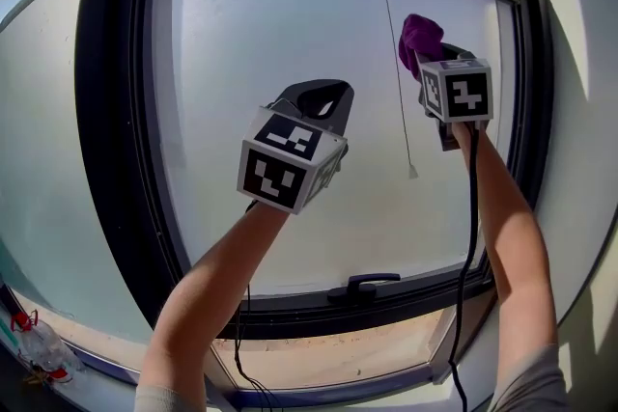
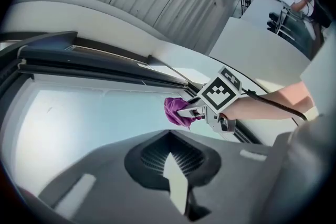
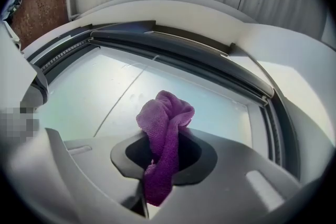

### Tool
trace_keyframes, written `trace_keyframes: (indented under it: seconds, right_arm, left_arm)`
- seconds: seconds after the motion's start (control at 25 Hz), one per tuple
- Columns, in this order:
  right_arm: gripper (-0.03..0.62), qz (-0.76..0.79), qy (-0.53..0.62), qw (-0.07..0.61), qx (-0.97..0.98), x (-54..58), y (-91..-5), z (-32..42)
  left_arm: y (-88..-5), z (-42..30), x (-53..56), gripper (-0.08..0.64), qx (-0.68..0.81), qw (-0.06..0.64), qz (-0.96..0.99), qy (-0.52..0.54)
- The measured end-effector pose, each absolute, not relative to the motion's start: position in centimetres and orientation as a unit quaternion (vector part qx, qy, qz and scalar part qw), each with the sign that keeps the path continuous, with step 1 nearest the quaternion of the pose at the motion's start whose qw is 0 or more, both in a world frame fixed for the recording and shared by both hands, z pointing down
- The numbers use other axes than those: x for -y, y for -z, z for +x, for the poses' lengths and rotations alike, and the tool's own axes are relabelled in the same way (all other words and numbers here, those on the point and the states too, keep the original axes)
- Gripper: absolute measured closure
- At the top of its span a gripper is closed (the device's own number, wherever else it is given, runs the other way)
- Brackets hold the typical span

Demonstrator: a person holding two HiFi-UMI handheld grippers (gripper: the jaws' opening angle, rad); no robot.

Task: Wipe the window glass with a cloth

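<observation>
The right tool (image 1: 430, 53) is raised to the upper-right part of the window glass (image 1: 280, 121). Its jaws are clamped on a purple cloth (image 1: 417, 36). In the right gripper view the cloth runs down btwn the 2 jaws and bunches into a wad past their tips, toward the pane. The wad sits close under the top rail of the black frame (image 1: 108, 121), just right of a thin pull cord (image 1: 394, 53) that hangs down the glass w/ a small end piece (image 1: 412, 173). From the left gripper view the wad looks to be against the pane, but actual contact can't be confirmed.

The left tool (image 1: 319, 99) is held up in front of the middle of the glass, lower than the right one and well apart from the cloth. Its jaws are closed together w/ nothing btwn them; its own view shows only the bare recess. Whether it touches the pane can't be told.

Both forearms reach up from the bottom of the head view. A black cable (image 1: 472, 236) runs down along the right arm.

A black handle (image 1: 359, 285) lies flat on the bottom rail of the frame, approx centre. Below is a pale sill (image 1: 338, 357). A plastic bottle (image 1: 41, 347) lies on the ledge at far lower left.
</observation>
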State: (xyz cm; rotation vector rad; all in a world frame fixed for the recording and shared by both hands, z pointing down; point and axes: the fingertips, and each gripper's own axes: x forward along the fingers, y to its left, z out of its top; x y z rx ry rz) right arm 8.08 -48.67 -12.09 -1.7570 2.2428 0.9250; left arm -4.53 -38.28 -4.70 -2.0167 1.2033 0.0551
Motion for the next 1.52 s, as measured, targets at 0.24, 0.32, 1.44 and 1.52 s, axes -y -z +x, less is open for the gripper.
trace_keyframes:
  seconds: [0.24, 0.32, 1.44, 1.52]
  right_arm:
    - [0.497, -0.647, -0.278, 0.076, -0.706, 50.6, 11.5, 18.6]
    - [0.497, -0.665, -0.271, 0.073, -0.693, 51.4, 11.2, 21.5]
    - [0.499, -0.691, -0.182, 0.036, -0.699, 57.3, 9.1, 26.2]
    - [0.499, -0.679, -0.198, 0.028, -0.706, 56.8, 9.3, 24.4]
  left_arm:
    - [4.3, 2.6, 39.5, 0.560, -0.432, 0.395, -0.811, -0.018]
    - [4.3, 4.1, 39.7, 0.560, -0.427, 0.397, -0.812, -0.017]
    - [2.3, 5.6, 39.2, 0.560, -0.439, 0.390, -0.810, 0.011]
    - [2.2, 5.1, 38.9, 0.560, -0.442, 0.389, -0.808, 0.013]
